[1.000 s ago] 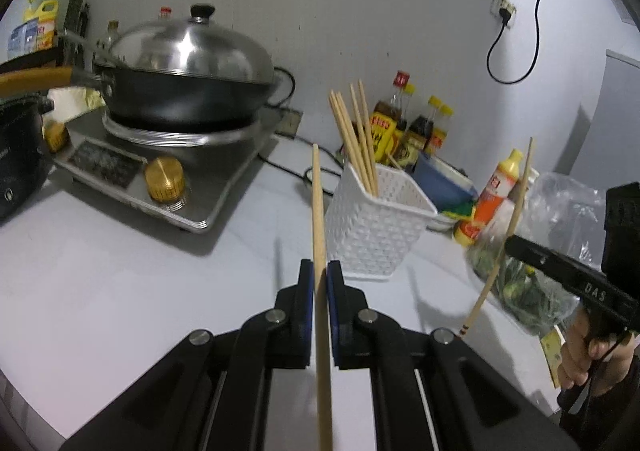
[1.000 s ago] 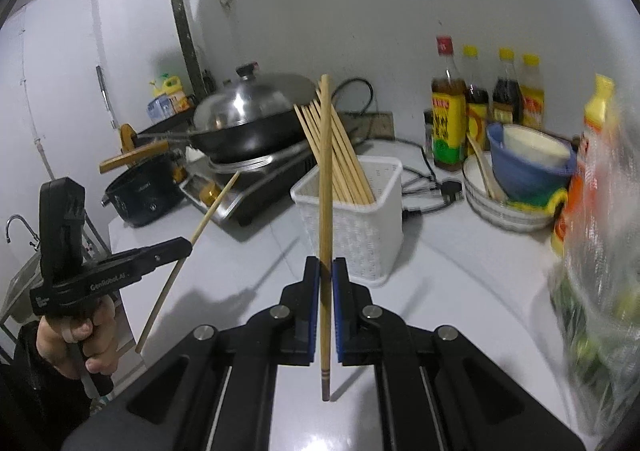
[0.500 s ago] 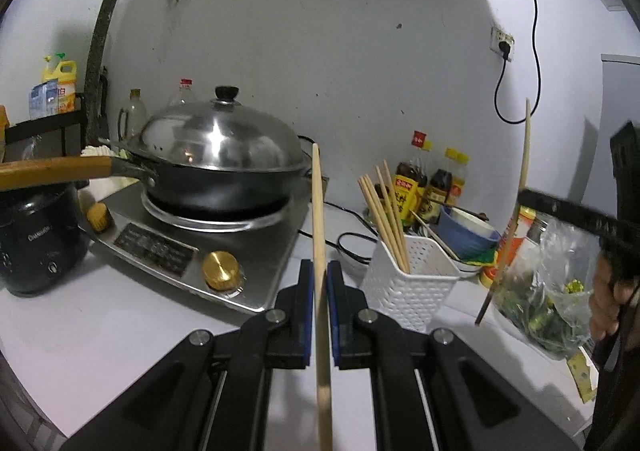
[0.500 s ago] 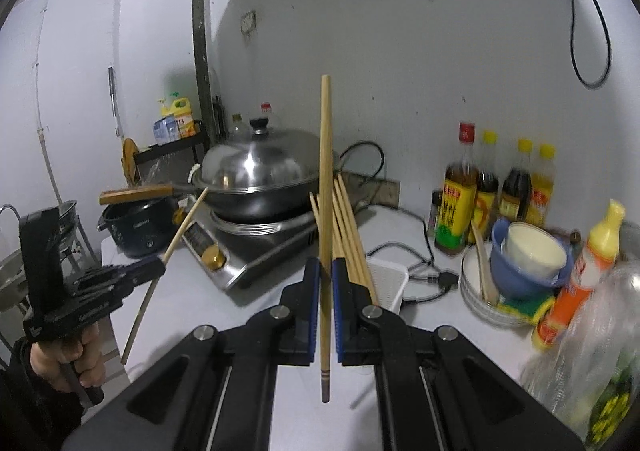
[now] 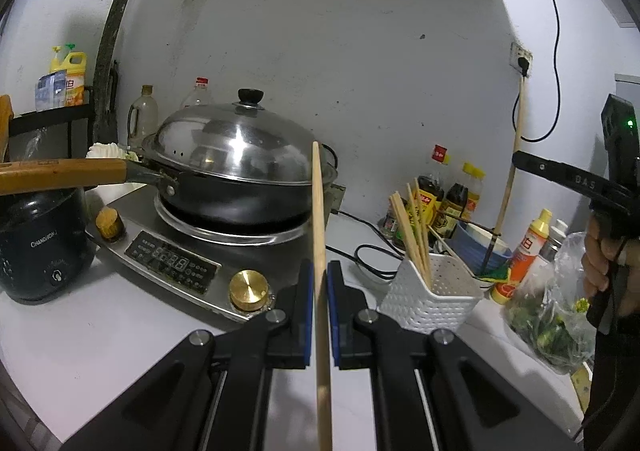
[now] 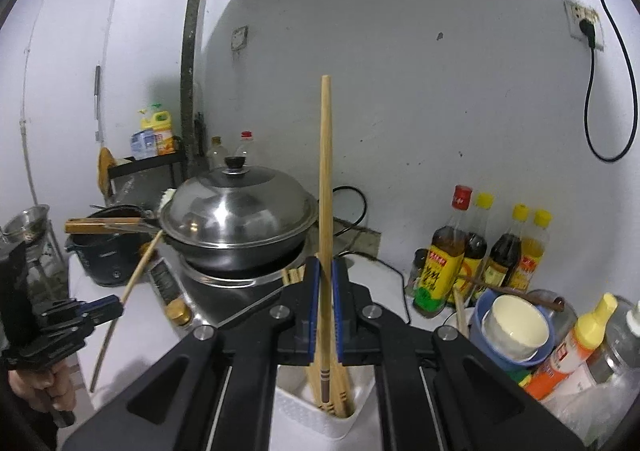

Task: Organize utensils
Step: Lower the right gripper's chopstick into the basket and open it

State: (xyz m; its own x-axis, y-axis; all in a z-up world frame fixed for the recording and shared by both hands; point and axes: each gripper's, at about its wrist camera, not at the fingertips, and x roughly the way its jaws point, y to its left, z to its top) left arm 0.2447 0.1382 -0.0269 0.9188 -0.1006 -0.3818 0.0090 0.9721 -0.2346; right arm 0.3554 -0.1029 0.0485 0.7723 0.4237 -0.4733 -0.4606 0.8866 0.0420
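In the left wrist view my left gripper [image 5: 319,279] is shut on a wooden chopstick [image 5: 317,207] that stands upright between its blue pads. To its right, the white perforated basket [image 5: 434,297] holds several chopsticks [image 5: 416,227]. My right gripper [image 6: 325,279] is shut on another chopstick [image 6: 325,171], held upright, and its striped lower end hangs over the basket [image 6: 298,421] directly below. The left view shows the right gripper [image 5: 520,163] high above the basket with its chopstick [image 5: 509,183]. At the far left of the right wrist view is the left gripper [image 6: 116,305] with its tilted chopstick [image 6: 134,281].
A lidded wok [image 5: 236,167] with a wooden handle sits on an induction cooker [image 5: 176,257], beside a dark rice cooker [image 5: 40,247]. Sauce bottles [image 6: 472,251], stacked bowls [image 6: 516,327], a squeeze bottle [image 6: 576,347] and a bag of greens [image 5: 552,315] crowd the right. A black cable [image 5: 368,255] runs behind the basket.
Both grippers have risen with their chopsticks still held. The right one has come over the basket, which now lies under its fingers.
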